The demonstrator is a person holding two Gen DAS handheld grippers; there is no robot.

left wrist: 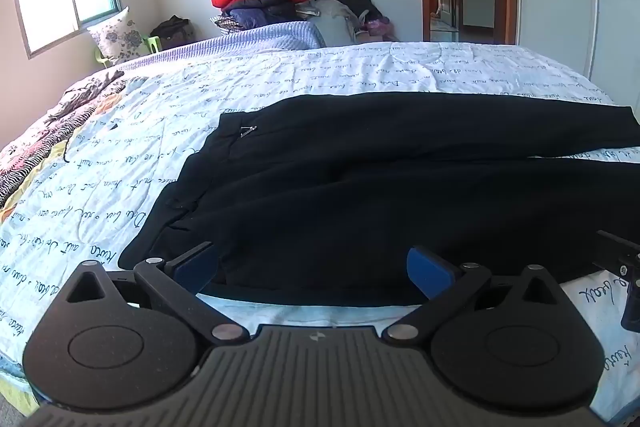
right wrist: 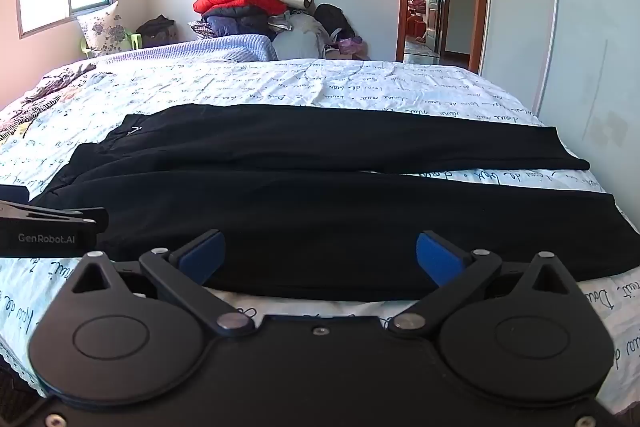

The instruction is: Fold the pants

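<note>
Black pants point(left wrist: 400, 195) are laid flat across a bed point(left wrist: 280, 75), their near edge lying just ahead of both sets of jaws, waistband at the left and two legs running to the right. Jaws of the left gripper point(left wrist: 314, 269) and the right gripper point(right wrist: 320, 255) are spread wide, nothing being held. One pair of pants and two grippers are counted.
</note>
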